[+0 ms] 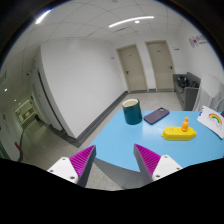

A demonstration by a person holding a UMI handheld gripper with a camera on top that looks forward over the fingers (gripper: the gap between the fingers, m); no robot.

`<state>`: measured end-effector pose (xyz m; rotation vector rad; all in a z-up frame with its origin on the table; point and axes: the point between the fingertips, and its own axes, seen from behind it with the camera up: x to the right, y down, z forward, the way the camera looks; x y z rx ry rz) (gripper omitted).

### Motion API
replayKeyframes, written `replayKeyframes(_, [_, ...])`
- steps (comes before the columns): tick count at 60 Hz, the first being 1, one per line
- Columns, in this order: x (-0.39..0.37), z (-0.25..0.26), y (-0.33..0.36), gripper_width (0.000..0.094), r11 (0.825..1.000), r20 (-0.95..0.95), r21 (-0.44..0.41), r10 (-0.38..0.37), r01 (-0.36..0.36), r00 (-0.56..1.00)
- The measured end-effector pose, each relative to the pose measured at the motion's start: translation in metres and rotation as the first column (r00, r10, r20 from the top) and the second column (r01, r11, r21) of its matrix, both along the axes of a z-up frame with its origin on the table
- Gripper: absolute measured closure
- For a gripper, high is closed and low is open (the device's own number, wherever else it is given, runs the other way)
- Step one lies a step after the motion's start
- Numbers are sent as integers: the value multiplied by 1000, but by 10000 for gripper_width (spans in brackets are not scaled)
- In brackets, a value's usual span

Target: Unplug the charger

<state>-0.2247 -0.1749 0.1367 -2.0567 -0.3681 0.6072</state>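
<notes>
Plainly, no charger, cable or socket can be made out here, so the step in hand looks like a search and approach, not a grasp. The hand-held gripper (114,160) hangs above the near edge of the light blue desk (150,140) with its fingers spread wide and nothing between the purple pads (84,158). Beyond the fingers stand a teal mug (131,110), a dark flat phone-like thing (156,116) just beside it, a yellow toy with an orange top (180,131), and a card with a rainbow (212,120) at the far side. A white partition (70,85) runs along one side of the desk, and two doors (145,67) sit in the far wall. To do this well, I would swing the view slowly along the desk edge and the partition's foot to find the plug, keep the fingers wide, and stay clear of the mug while moving in.
</notes>
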Motion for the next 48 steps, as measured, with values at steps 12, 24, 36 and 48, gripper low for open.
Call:
replayKeyframes(12, [29,-44,79,157,992,71,-27,-119,121,990])
replayKeyframes(24, [96,-69,145,160,960,174,12,-276,278,945])
replayKeyframes(36, [181,-100,199,198,883,257,26,-458,468,851])
replayKeyframes(48, [216,-114,248,363,837,250,60,-540,544,804])
